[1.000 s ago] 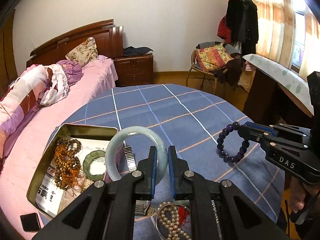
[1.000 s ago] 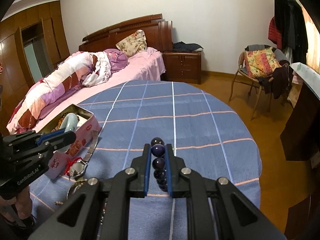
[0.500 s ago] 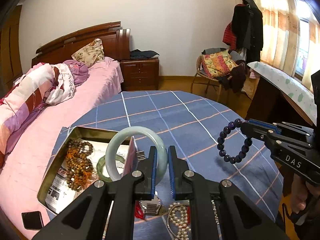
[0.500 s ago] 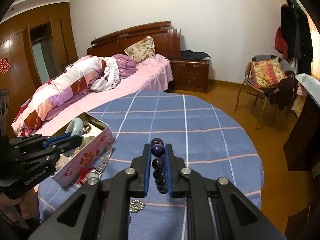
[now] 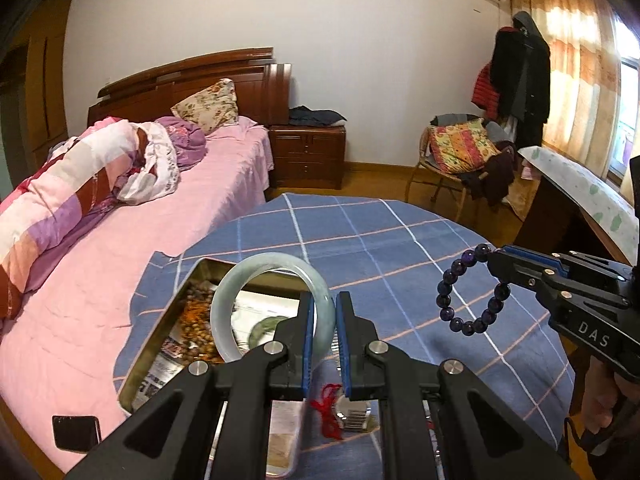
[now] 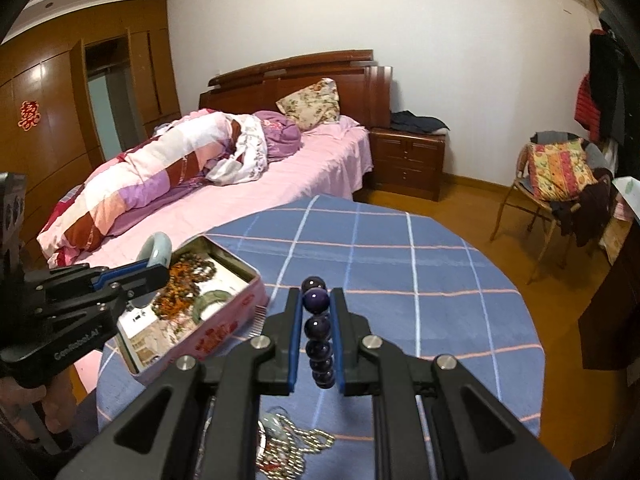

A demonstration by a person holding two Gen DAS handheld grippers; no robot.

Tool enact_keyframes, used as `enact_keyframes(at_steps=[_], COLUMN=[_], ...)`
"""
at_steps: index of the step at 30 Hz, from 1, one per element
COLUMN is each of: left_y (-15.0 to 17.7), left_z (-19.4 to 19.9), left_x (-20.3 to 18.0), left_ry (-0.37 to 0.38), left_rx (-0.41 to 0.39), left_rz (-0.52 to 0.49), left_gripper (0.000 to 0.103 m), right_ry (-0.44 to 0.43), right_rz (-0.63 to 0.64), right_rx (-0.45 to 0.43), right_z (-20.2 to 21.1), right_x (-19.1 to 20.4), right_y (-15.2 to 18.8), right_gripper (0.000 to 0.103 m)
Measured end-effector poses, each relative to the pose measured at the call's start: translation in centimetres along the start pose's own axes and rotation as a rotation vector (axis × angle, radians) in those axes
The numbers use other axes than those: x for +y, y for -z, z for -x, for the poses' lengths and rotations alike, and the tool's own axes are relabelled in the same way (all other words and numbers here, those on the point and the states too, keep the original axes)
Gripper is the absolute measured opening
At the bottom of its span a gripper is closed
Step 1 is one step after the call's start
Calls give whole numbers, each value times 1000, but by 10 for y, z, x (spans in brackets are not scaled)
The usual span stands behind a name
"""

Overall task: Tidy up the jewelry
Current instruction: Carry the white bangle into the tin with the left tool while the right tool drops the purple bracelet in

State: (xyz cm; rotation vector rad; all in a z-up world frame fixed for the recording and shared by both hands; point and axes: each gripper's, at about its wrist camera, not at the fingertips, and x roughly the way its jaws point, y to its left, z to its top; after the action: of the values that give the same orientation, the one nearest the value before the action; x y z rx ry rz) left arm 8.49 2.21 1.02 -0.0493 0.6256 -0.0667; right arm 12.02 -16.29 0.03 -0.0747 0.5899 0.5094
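My left gripper (image 5: 321, 300) is shut on a pale green jade bangle (image 5: 236, 280) and holds it above the open metal tin (image 5: 184, 292). The tin holds brown bead strings (image 5: 192, 320) and a darker green bangle (image 5: 262, 326). My right gripper (image 6: 315, 294) is shut on a dark purple bead bracelet (image 6: 318, 328), held in the air over the blue checked tablecloth (image 6: 400, 264). In the left wrist view the bracelet (image 5: 460, 292) hangs from the right gripper (image 5: 496, 260), to the right of the tin. In the right wrist view the left gripper (image 6: 158, 270) holds the bangle (image 6: 158, 246) over the tin (image 6: 208, 332).
A watch with a red cord (image 5: 344, 408) lies on the cloth below my left gripper. A pearl or metal bead chain (image 6: 296, 440) lies near the front edge. A pink bed (image 5: 120, 240) stands left of the table, a chair (image 5: 460, 160) and a desk (image 5: 580, 200) to the right.
Both grippers have risen and tilted up, each still holding its piece. The tin and the table now sit lower in both views.
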Motion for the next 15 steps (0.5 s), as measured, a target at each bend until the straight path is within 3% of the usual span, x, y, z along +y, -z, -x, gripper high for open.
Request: enact_keyframes(at_steps=[15], left_y=[7], left_z=[9], left_x=[53], left_ry=[-68], left_rx=[10], left_rz=[83], left_gripper=[10], right_ry=[-83], right_rz=[93], right_rx=[-18], right_z=[-11], right_x=[54], right_y=[-25], right_gripper=[16])
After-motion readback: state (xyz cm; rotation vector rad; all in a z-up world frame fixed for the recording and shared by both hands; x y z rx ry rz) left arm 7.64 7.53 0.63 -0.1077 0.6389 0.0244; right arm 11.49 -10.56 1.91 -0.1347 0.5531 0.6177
